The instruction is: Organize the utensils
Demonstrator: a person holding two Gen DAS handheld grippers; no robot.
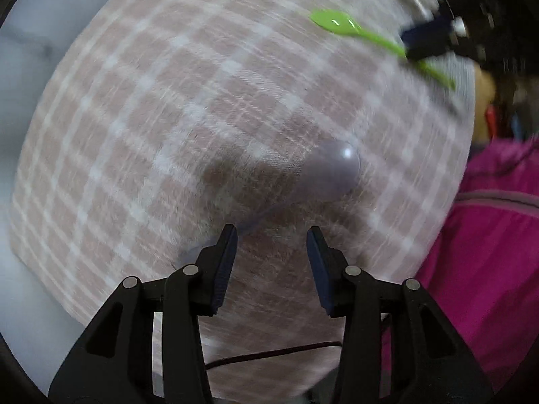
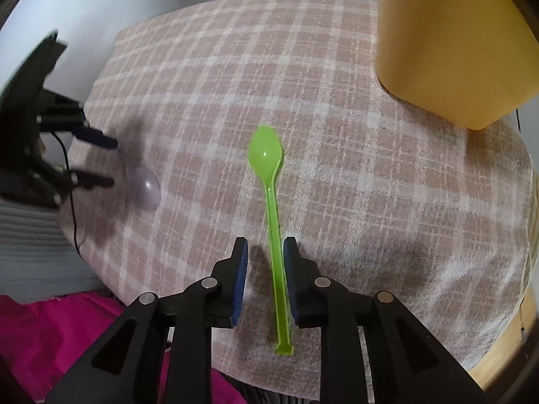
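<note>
Checked cloth (image 2: pixel 337 107), pink and white, covering the table; its edges drop off at left and near sides. Green spoon (image 2: pixel 273 235) lies mid-cloth, handle between the spread fingers of the right gripper (image 2: pixel 266 262), not pinched. Purple spoon (image 1: pixel 331 171) lies near the left edge, just ahead of the left gripper (image 1: pixel 272 235), fingers apart. Yellow box (image 2: pixel 451 43) stands at far right; bare cloth lies between the spoons.

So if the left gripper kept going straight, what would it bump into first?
Probably the purple spoon: its bowl lies just ahead of the open left gripper, slightly right of centre, on the checked cloth. The view is blurred, so the depth is uncertain.
</note>
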